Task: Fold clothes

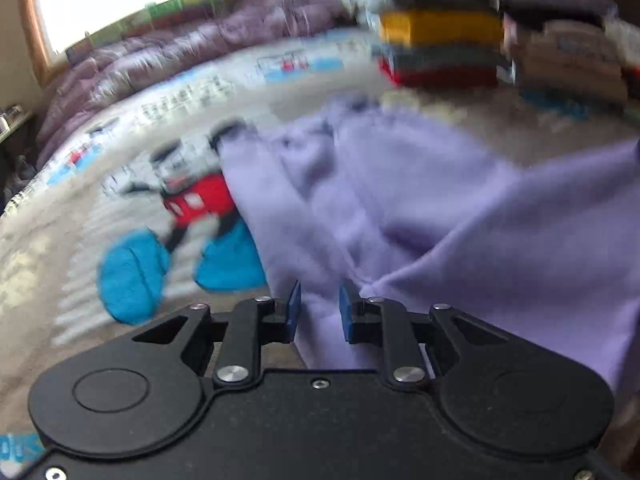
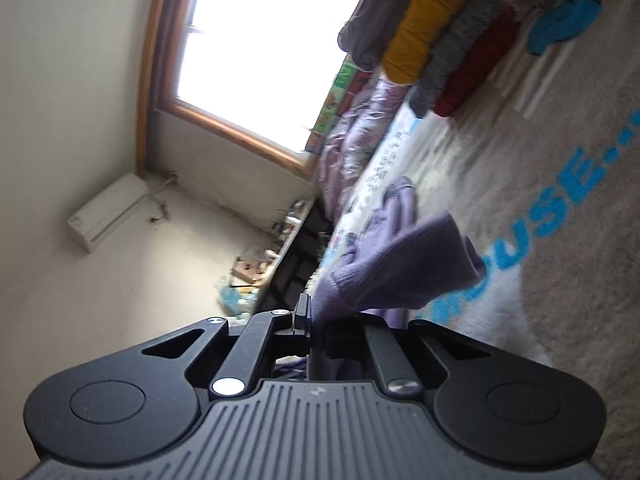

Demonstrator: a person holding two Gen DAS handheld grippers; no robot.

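The bed (image 1: 60, 272) fills most of what lies ahead of both my grippers, spread with a grey cartoon blanket (image 1: 168, 200); a bright window (image 2: 264, 44) shows beyond it. At the far edge, well ahead of my left gripper (image 1: 320, 308), stands a stack (image 1: 440, 36) of folded clothes in dark, yellow, grey and red layers. Between that stack and me lies the lilac garment (image 1: 400, 200), a soft fleecy or knitted top, rumpled and partly lifted, running from my left tips out to the right. My left jaws stand parted with a strip of the lilac cloth lying in the gap between the blue pads (image 1: 295, 300); they are not pinching it. My right gripper (image 2: 316, 320) is clenched on a ribbed cuff (image 2: 352, 280), probably a sleeve end or hem, which rises from the jaws with the rest trailing away ahead towards the blanket. By my reckoning this cloth is light, limp and a little stretchy, so it will sag and drape between any two holds and slide over itself, though the nap should give the pads grip. The ribbed edges and seams are thicker and firmer, so I judge them the best places to pinch, one at each end of an edge, keeping the cloth taut. The left view is blurred, so I cannot tell which part lies between my left pads.
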